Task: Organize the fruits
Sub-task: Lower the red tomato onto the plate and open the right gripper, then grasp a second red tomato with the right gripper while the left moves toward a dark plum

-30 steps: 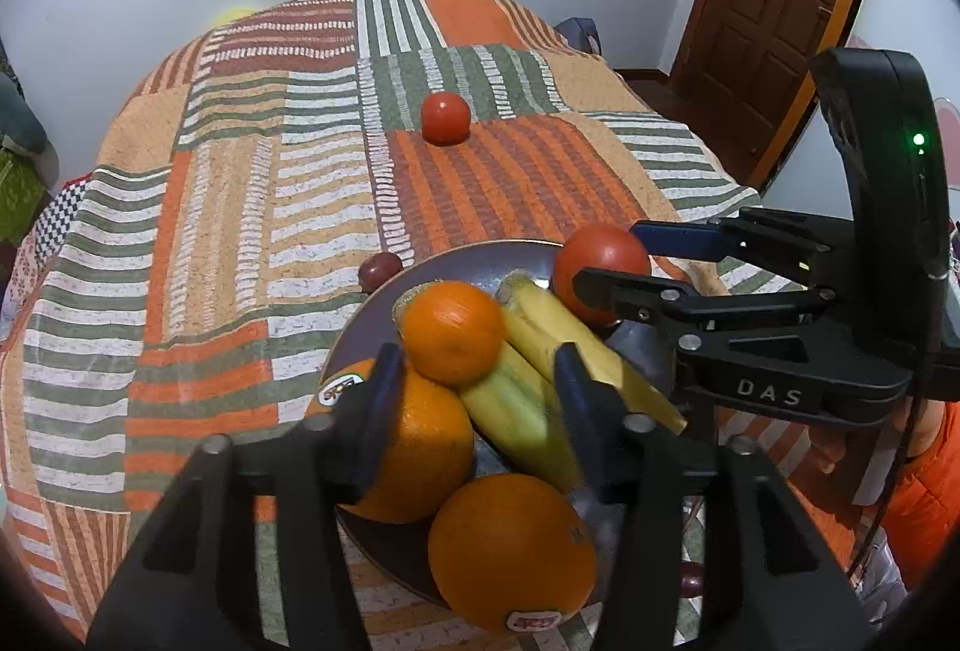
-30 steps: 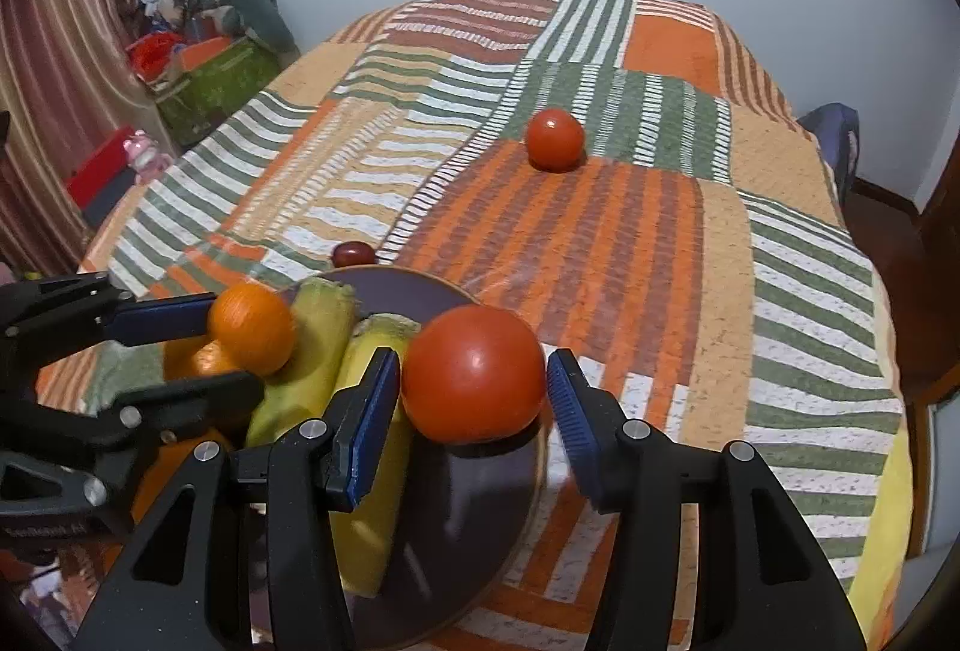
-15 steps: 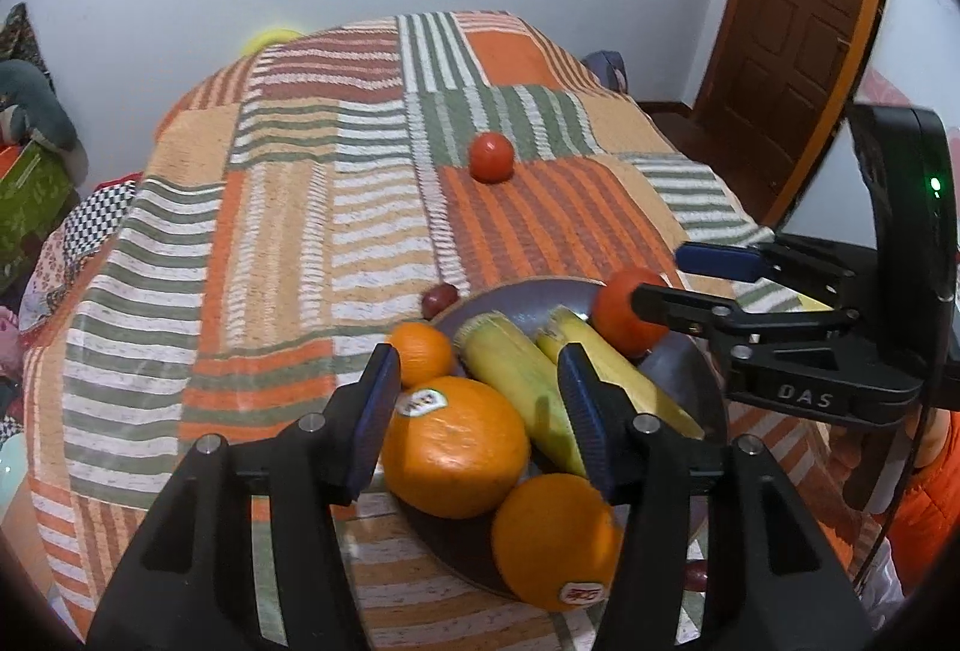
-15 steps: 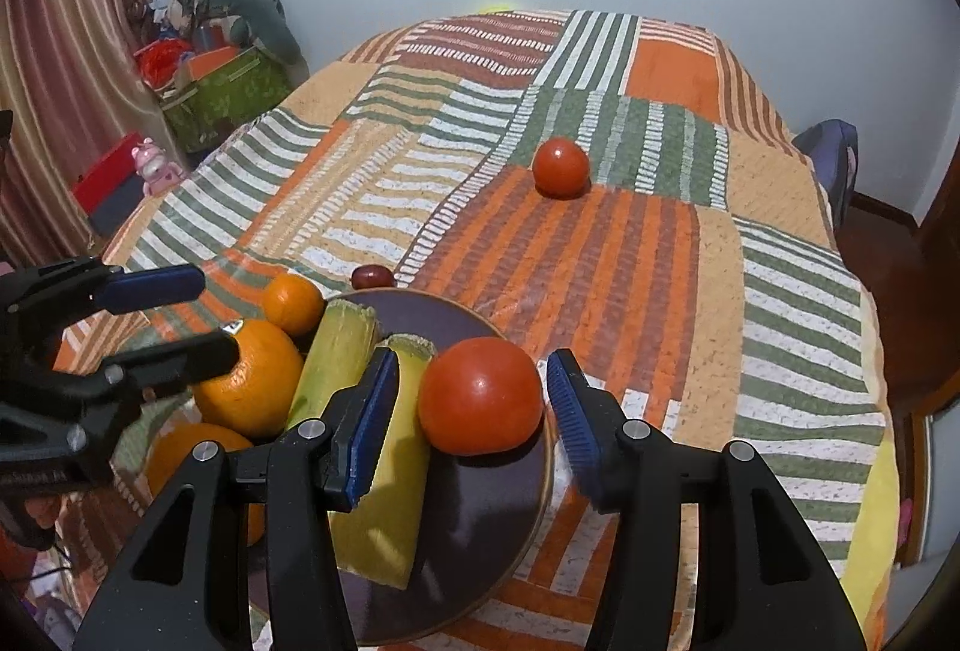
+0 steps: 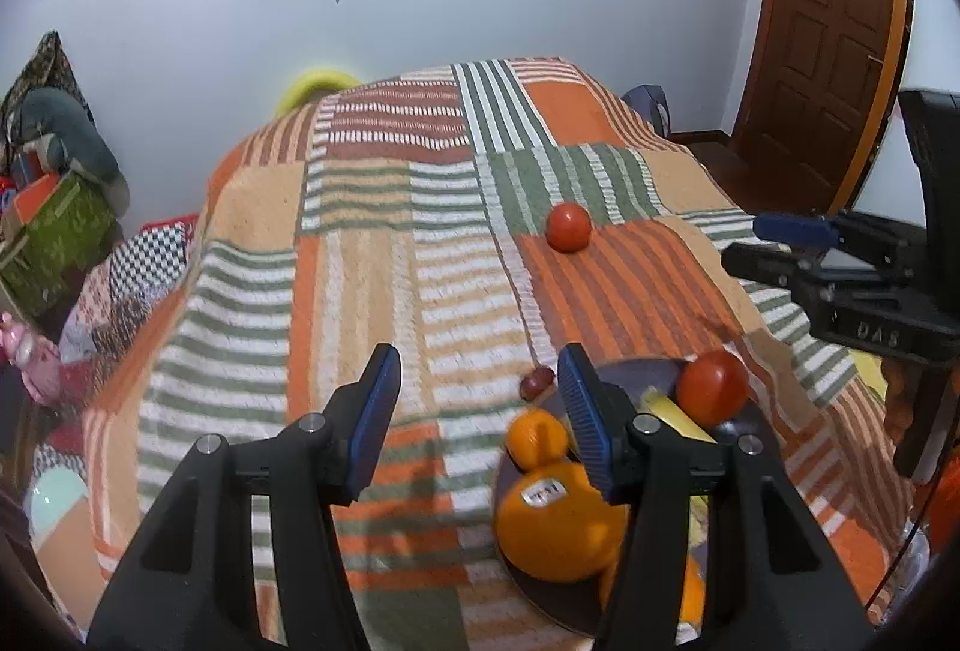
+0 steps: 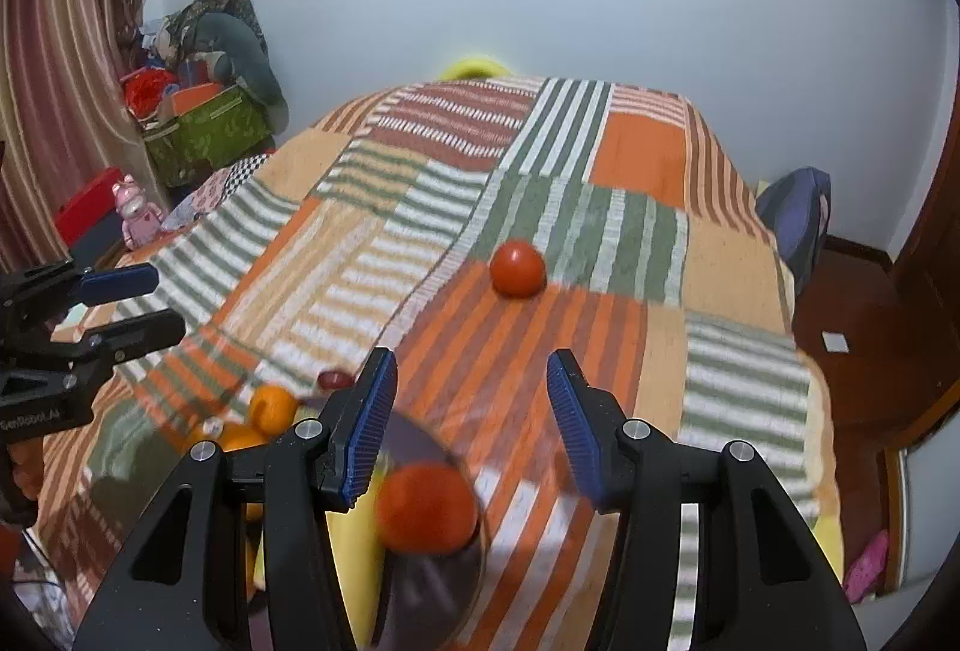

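**Plate nearly full, two fruits left out on the bed**

The plate [image 5: 660, 372] sits near the near edge of the bed [image 5: 360, 267], on its patchwork cover, and carries a large orange [image 5: 555, 528] with a sticker, a small orange [image 5: 536, 438], pale yellow-green corn or banana [image 5: 672, 414] (I cannot tell which) and a tomato [image 5: 713, 394]. A small dark red fruit [image 5: 536, 381] lies on the cover just beside the plate's far rim; a second tomato [image 6: 517, 268] rests well apart, toward the middle of the bed.

Both the left gripper [image 5: 477, 417] and the right gripper [image 6: 471, 411] are released, nothing between the pads, held above the plate.

Risks, as I judge them: the fruit is round and smooth, heaped on a shallow plate on soft bedding, so a nudge could roll a piece off. The lone tomato could roll away if pinched off-centre.
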{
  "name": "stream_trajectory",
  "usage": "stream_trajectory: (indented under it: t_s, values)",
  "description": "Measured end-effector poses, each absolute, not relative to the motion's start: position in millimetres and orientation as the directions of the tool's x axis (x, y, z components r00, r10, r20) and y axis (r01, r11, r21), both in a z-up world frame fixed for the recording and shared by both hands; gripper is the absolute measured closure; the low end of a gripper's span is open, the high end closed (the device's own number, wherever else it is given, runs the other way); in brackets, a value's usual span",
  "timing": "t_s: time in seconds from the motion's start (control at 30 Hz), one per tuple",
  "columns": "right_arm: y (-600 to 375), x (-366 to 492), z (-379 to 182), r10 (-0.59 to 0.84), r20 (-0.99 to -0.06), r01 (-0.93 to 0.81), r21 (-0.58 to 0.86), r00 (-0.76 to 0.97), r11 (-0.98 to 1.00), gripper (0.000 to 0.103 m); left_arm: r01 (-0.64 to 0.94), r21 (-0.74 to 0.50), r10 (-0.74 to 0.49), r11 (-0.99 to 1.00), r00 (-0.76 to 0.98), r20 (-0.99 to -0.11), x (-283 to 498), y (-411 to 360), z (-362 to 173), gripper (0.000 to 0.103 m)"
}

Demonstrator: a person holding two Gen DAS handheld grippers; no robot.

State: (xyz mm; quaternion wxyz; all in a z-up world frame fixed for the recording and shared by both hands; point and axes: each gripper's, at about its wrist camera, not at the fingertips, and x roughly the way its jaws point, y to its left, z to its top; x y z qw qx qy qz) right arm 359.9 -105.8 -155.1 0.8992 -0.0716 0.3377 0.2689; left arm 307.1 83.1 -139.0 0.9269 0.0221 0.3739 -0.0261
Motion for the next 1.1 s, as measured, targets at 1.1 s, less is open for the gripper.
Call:
stream_trajectory:
  t_s: [1.1]
  values:
    - [-37.1, 511.4, -248.3, 0.337, -0.794, -0.528, 0.023, 0.507, 0.849, 0.054, 0.127, -0.020, -0.094, 0.992, 0.609, -0.787, 398.2, 111.0, -207.2, 0.049]
